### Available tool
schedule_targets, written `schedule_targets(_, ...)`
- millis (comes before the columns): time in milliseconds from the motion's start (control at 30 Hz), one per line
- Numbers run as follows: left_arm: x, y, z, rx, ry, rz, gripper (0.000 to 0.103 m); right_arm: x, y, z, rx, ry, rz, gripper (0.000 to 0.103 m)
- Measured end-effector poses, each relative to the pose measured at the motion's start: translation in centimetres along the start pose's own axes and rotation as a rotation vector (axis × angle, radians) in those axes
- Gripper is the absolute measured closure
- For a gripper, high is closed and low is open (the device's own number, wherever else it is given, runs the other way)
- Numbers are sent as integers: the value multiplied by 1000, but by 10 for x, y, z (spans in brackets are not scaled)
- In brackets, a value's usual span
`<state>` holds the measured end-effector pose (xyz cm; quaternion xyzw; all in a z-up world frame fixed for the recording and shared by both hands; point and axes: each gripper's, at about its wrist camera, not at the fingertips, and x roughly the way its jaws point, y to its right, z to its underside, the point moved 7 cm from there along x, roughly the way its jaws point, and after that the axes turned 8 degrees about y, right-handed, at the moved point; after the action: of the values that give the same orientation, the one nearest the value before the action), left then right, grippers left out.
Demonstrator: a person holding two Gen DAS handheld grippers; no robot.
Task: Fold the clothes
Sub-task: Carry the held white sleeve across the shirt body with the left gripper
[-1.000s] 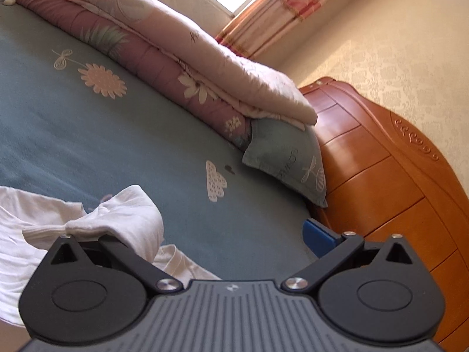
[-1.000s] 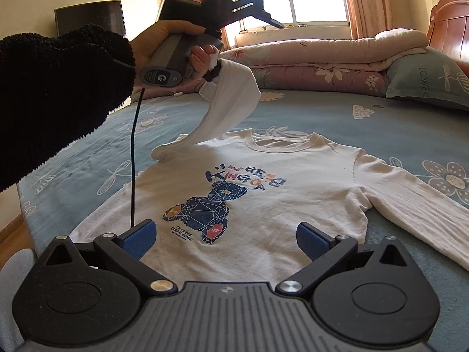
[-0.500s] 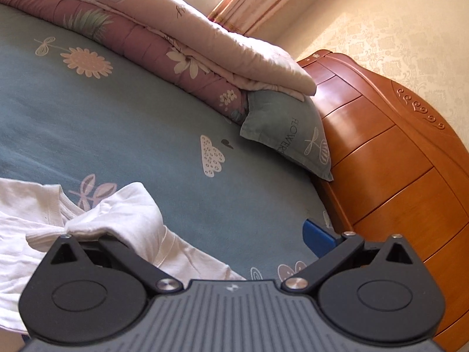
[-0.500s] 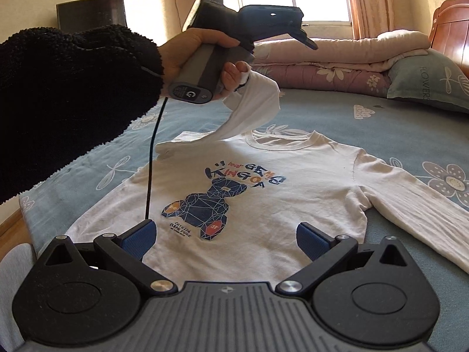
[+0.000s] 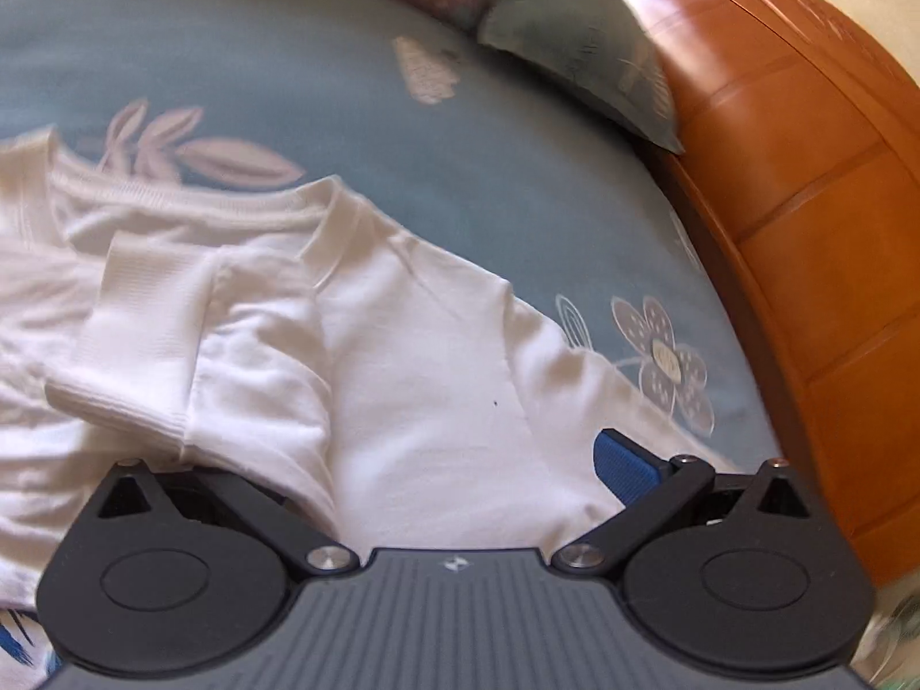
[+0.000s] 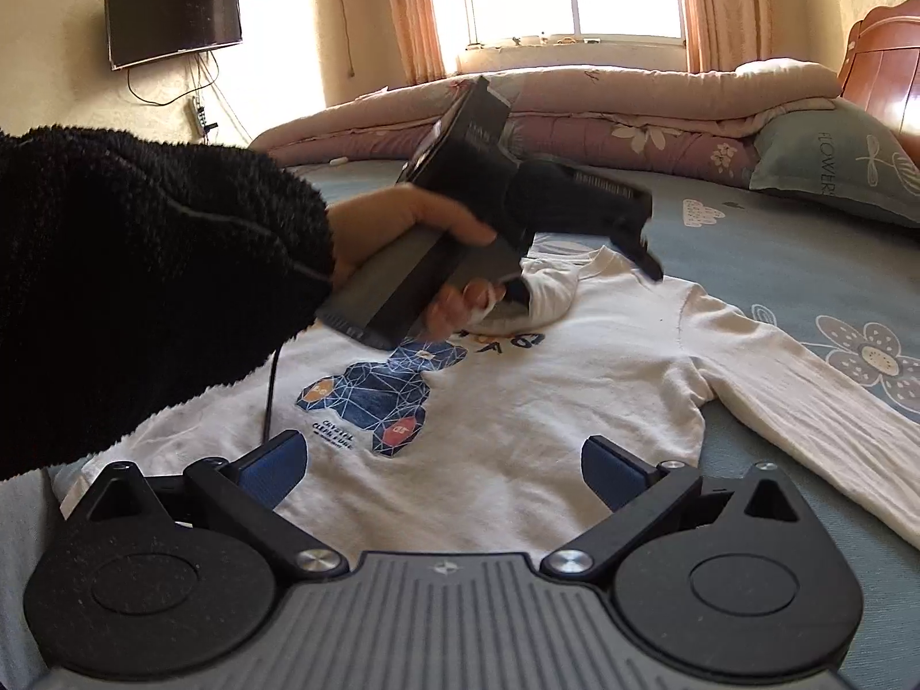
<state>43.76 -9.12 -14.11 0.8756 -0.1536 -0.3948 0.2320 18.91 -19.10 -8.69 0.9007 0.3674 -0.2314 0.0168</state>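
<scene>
A white long-sleeved shirt (image 6: 517, 391) with a blue bear print lies face up on the blue bed. A hand (image 6: 402, 224) holds my left gripper (image 6: 638, 247) low over the shirt's chest and collar. The shirt's left sleeve (image 6: 546, 299) is bunched under it. In the left wrist view the ribbed cuff (image 5: 132, 333) drapes over the left finger and hides it. The left gripper (image 5: 437, 471) is open, with one blue pad (image 5: 624, 468) showing. My right gripper (image 6: 443, 466) hovers open above the hem. The other sleeve (image 6: 805, 397) stretches out to the right.
Folded quilts (image 6: 632, 109) and a teal pillow (image 6: 834, 167) lie along the far side of the bed. A wooden headboard (image 5: 805, 230) stands to the right. A black fleece sleeve (image 6: 144, 276) crosses the left. A TV (image 6: 172, 17) hangs on the wall.
The left gripper has come down and to the right with the sleeve, from high above the bed onto the shirt's chest. The right gripper has stayed in place.
</scene>
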Motion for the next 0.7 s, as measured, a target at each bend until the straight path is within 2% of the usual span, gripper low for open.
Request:
schedule_targets(133, -17, 2, 5, -41, -22, 39, 1, -2, 1, -3, 10, 10, -6, 0)
schedule_targets(567, -37, -45, -17, -340, 183, 54, 1, -6, -3, -3, -15, 16, 0, 0)
schedule_targets(600, -38, -46, -19, -352, 197, 58, 1, -5, -3, -3, -15, 15, 0, 0)
schedule_targets(700, -35, -22, -29, -264, 215, 108, 1, -4, -3, -2, -16, 12, -2, 0)
